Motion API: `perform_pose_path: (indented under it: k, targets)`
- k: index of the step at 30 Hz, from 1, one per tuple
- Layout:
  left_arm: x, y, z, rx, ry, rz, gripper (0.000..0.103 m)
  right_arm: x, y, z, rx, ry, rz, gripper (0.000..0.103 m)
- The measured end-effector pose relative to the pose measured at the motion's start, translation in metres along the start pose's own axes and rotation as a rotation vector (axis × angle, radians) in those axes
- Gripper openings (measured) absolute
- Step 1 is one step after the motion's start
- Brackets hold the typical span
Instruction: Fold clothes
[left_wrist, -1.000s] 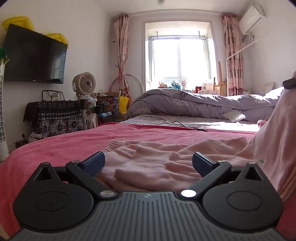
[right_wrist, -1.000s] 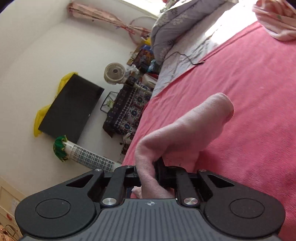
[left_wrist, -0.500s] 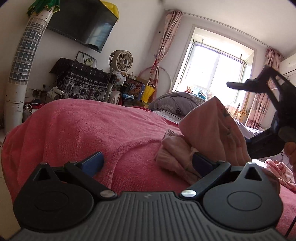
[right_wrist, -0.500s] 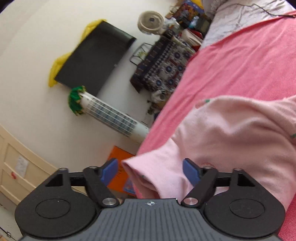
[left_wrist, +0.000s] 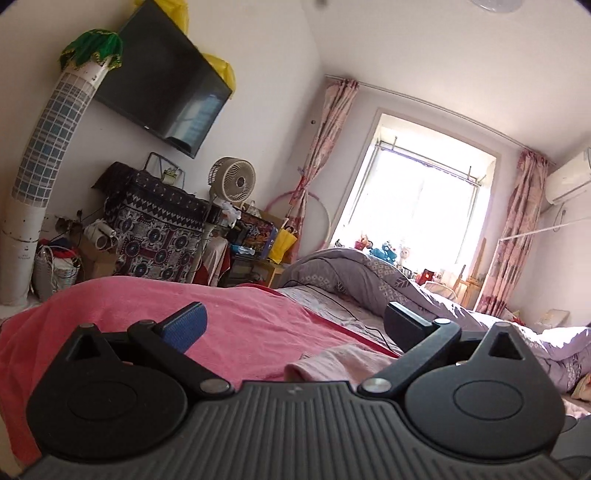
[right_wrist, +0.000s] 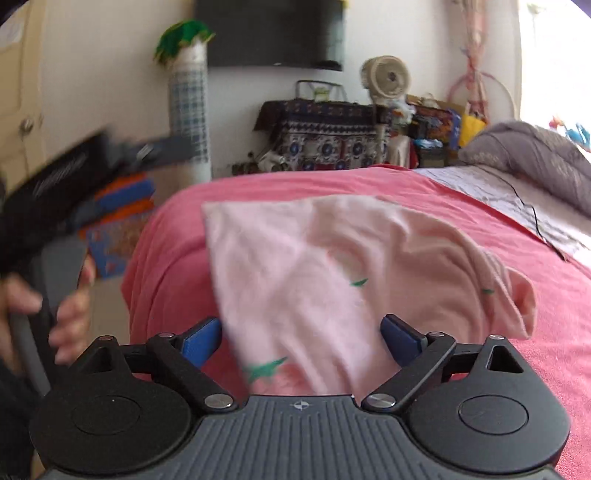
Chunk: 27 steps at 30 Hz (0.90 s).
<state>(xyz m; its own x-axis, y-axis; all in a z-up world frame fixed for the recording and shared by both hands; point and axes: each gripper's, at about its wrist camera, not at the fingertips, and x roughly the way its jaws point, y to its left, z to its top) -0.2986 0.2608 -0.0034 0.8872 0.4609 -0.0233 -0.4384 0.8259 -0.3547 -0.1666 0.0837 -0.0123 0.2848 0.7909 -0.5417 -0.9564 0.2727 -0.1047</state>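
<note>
While the right gripper (right_wrist: 301, 338) points down at the bed, its jaws stand wide apart, having just been opening; blue pads sit either side of the pink garment (right_wrist: 332, 273) w/o pressing it, so nothing is clamped. Garment lies loosely heaped on the pink blanket (right_wrist: 546, 332), partly folded over itself, small green marks on the fabric, a rumpled edge at right. Near end of the cloth runs under the gripper body. Left gripper (left_wrist: 293, 325) also spread wide, nothing between the fingers; it points level across the bed. From left wrist view only a strip of the garment (left_wrist: 332, 363) shows, low, just past the gripper body, on the pink blanket (left_wrist: 240, 325). In right wrist view the left gripper (right_wrist: 74, 162) is blurred at far left, a hand (right_wrist: 70, 314) around its grip, off the bed edge. Bkgd: grey quilt (left_wrist: 369, 273) further up the bed, wall TV (left_wrist: 162, 92), small fan (left_wrist: 232, 181), bright window (left_wrist: 417, 206).
</note>
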Motion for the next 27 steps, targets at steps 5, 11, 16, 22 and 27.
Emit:
perform_pose_path:
  k: [5,11,16,22,27]
  targets:
    - [0.031,-0.034,-0.041,0.171,0.185,0.061,0.103,-0.029,-0.022,-0.005,0.103,-0.085,0.109,0.097]
    - [-0.004,-0.058,-0.043,0.174,0.063,-0.018,0.102,-0.058,-0.123,-0.033,0.642,-0.215,-0.045,0.098]
    - [0.0,-0.106,-0.05,0.317,0.06,-0.197,0.103,-0.025,-0.166,-0.05,0.865,-0.165,-0.02,0.084]
    - [0.012,-0.135,-0.108,0.566,0.16,-0.137,0.103,0.008,-0.195,-0.058,1.04,-0.188,0.145,0.033]
    - [0.009,-0.136,-0.111,0.545,0.163,-0.147,0.103,0.014,-0.222,-0.042,1.023,-0.221,0.102,0.023]
